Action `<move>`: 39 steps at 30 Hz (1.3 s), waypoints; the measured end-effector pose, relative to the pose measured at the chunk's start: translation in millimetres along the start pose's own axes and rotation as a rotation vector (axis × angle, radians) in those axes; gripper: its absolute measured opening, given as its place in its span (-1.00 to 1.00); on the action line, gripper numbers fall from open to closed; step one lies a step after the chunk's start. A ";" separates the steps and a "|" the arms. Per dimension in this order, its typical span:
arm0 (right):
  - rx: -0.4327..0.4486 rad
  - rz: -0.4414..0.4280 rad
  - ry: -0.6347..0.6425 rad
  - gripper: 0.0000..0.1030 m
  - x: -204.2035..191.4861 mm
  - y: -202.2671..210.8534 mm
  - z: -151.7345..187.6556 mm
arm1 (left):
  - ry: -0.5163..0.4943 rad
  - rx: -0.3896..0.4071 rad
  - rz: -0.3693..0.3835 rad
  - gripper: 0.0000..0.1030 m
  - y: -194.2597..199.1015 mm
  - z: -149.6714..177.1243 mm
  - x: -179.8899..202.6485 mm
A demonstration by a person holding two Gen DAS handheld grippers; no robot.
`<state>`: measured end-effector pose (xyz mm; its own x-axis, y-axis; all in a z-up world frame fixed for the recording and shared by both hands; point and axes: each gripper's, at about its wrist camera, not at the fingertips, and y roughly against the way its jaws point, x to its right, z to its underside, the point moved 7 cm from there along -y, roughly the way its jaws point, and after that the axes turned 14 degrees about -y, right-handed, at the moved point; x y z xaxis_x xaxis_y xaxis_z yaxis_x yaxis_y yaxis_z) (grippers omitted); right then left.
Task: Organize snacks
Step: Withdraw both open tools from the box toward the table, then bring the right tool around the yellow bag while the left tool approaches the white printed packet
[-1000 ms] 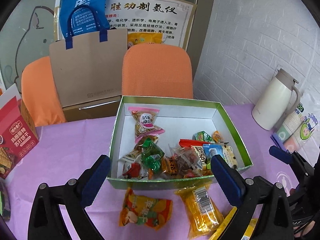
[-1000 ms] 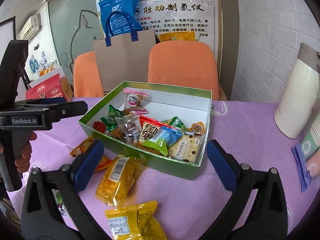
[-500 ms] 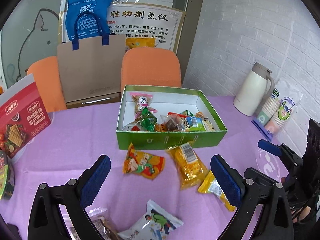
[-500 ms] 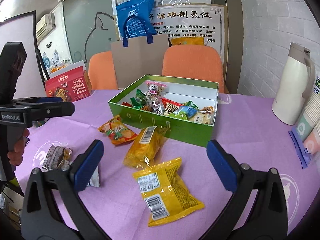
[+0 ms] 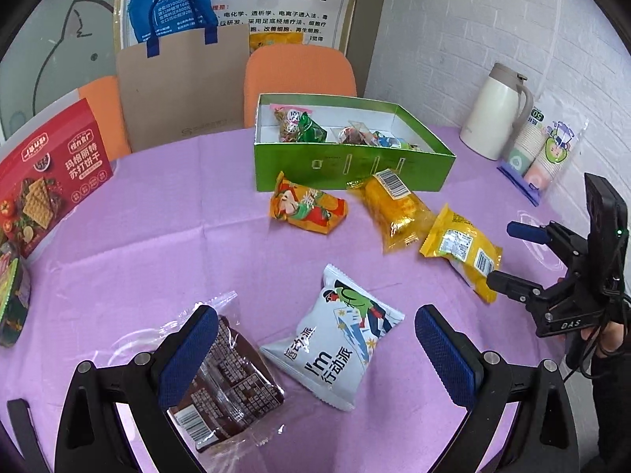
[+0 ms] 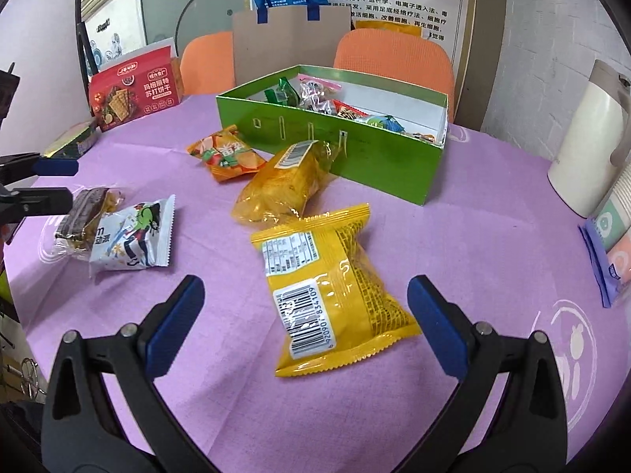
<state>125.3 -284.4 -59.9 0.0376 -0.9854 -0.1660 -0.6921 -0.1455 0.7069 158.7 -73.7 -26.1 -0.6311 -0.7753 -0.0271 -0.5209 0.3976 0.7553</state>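
A green box (image 5: 355,165) (image 6: 355,146) with several small snacks inside stands at the back of the purple table. Loose packets lie in front of it: an orange one (image 5: 305,209) (image 6: 224,155), a clear yellow one (image 5: 396,207) (image 6: 284,185), a yellow barcoded one (image 5: 459,246) (image 6: 327,287), a white one (image 5: 335,337) (image 6: 130,236) and a brown one (image 5: 228,382) (image 6: 84,213). My left gripper (image 5: 315,354) is open and empty above the white and brown packets. My right gripper (image 6: 311,327) is open and empty around the yellow barcoded packet's near end.
A red cracker box (image 5: 47,181) (image 6: 134,86) stands at the left. A cream thermos (image 5: 497,114) (image 6: 591,142) and a pack of paper cups (image 5: 544,153) stand at the right. Orange chairs (image 5: 299,75) and a paper bag (image 5: 185,86) are behind the table.
Both grippers have pulled back and up from the green box. More loose packets have come into view on the table. Both stay open.
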 end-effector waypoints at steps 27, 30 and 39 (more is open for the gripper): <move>-0.047 -0.007 -0.236 0.09 0.8 23.8 53.1 | -0.095 -0.032 0.098 0.97 -29.5 -20.8 23.8; -0.048 -0.026 -0.251 0.13 0.1 26.2 53.9 | -0.142 -0.075 0.089 0.97 -36.2 -13.3 24.8; -0.037 -0.068 -0.259 0.37 -4.2 33.1 57.5 | -0.120 -0.152 0.167 0.97 -56.0 8.7 38.9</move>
<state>60.8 -280.0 -75.2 -0.1060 -0.9186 -0.3807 -0.6672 -0.2182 0.7122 158.3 -121.9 -75.1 -0.7693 -0.6379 0.0357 -0.3170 0.4295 0.8456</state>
